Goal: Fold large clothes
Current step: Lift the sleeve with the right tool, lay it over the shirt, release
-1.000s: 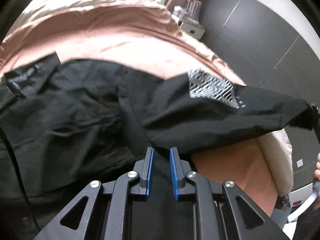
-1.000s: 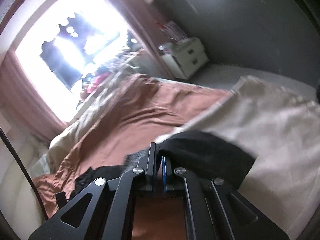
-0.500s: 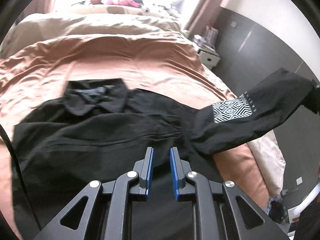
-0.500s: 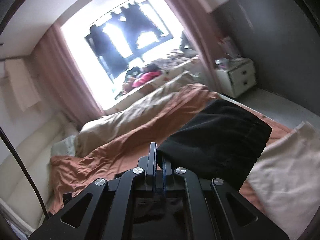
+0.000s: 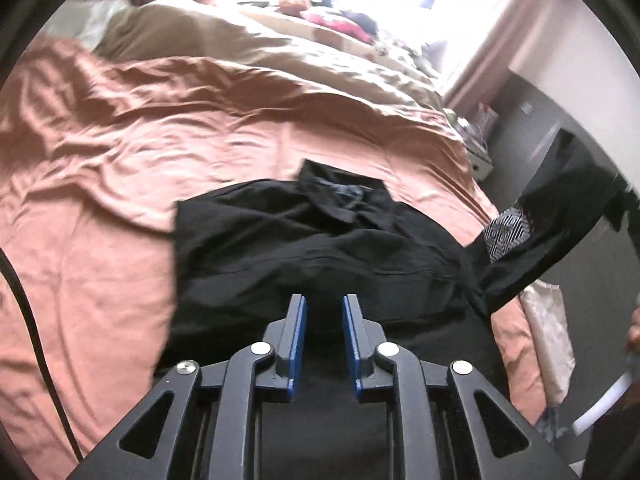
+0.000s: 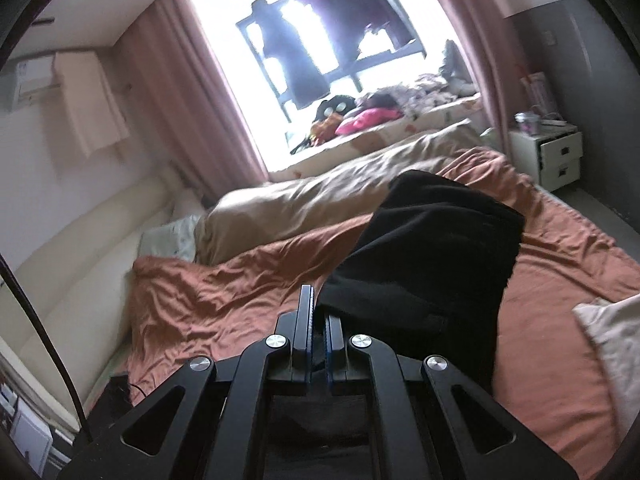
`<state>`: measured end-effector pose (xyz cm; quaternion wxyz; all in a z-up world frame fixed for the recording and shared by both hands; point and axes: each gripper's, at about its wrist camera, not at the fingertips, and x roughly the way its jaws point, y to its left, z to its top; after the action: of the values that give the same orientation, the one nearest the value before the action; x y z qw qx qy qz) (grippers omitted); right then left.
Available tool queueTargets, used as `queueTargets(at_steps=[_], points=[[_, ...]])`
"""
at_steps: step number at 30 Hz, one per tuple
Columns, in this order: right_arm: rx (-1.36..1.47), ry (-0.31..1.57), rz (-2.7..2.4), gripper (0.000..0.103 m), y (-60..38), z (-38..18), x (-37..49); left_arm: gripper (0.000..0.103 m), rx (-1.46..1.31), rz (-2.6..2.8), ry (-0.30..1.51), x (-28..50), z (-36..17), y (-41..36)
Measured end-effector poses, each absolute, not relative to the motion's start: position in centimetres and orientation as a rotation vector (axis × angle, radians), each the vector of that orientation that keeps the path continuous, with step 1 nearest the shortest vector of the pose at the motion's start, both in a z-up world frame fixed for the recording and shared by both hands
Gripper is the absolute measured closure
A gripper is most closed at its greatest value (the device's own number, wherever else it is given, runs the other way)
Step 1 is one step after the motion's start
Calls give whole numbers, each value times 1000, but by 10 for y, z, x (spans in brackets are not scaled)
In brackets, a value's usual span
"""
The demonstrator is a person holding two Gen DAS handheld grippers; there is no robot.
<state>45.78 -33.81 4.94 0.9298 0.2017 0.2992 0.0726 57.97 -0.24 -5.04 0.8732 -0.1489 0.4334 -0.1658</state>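
Note:
A black collared shirt (image 5: 300, 248) lies on the rust-orange bed cover (image 5: 160, 140), collar toward the window. My left gripper (image 5: 323, 300) hovers over its lower part. Its jaws are opening, and the blue pads (image 5: 298, 332) stand apart with cloth showing in the gap but not pinched. The shirt's right sleeve (image 5: 560, 220), with a black-and-white patterned patch (image 5: 506, 232), is lifted up and out to the right. In the right wrist view my right gripper (image 6: 318, 300) is shut on that sleeve (image 6: 432, 248), which bunches in front of it.
A beige duvet (image 5: 240, 40) covers the far half of the bed below a bright window (image 6: 328, 40). A white nightstand (image 6: 556, 156) stands at the right. A cream pillow (image 6: 612, 332) lies near the bed's right edge. A person's hand (image 5: 634, 328) shows at the right edge.
The left jaws have widened and the left view has swung over the shirt toward the window. The right gripper has carried the sleeve higher, turning to face the window.

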Motion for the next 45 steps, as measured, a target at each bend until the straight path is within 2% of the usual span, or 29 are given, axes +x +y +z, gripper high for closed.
queueTargets(at_steps=[1, 2, 3, 16, 23, 29, 31, 32, 33, 34, 36, 38, 45], points=[[409, 626, 160, 102, -334, 43, 465, 65, -324, -337, 900, 577, -51, 8], [405, 636, 168, 102, -324, 45, 472, 53, -331, -325, 892, 573, -52, 19], [406, 648, 172, 102, -319, 40, 478, 47, -334, -310, 882, 570, -53, 29], [355, 862, 218, 102, -264, -54, 559, 47, -397, -198, 899, 531, -91, 137], [396, 969, 244, 102, -249, -65, 569, 47, -414, -160, 923, 521, -105, 162], [387, 976, 185, 100, -275, -63, 535, 47, -405, -193, 907, 524, -97, 141], [385, 969, 153, 86, -290, -63, 523, 47, -377, -219, 909, 530, -92, 122], [393, 969, 136, 49, -300, -65, 516, 46, -361, -236, 912, 534, -91, 110], [407, 967, 129, 6, -309, -67, 511, 44, -348, -251, 916, 538, -89, 99], [423, 959, 109, 0, -324, -67, 505, 42, -336, -264, 918, 541, -88, 89], [439, 960, 88, 0, -336, -72, 496, 33, -304, -294, 922, 549, -85, 62], [466, 967, 67, 0, -356, -73, 487, 28, -276, -315, 920, 555, -83, 40], [476, 942, -45, 0, -402, -80, 456, 28, -137, -387, 930, 585, -82, -56]])
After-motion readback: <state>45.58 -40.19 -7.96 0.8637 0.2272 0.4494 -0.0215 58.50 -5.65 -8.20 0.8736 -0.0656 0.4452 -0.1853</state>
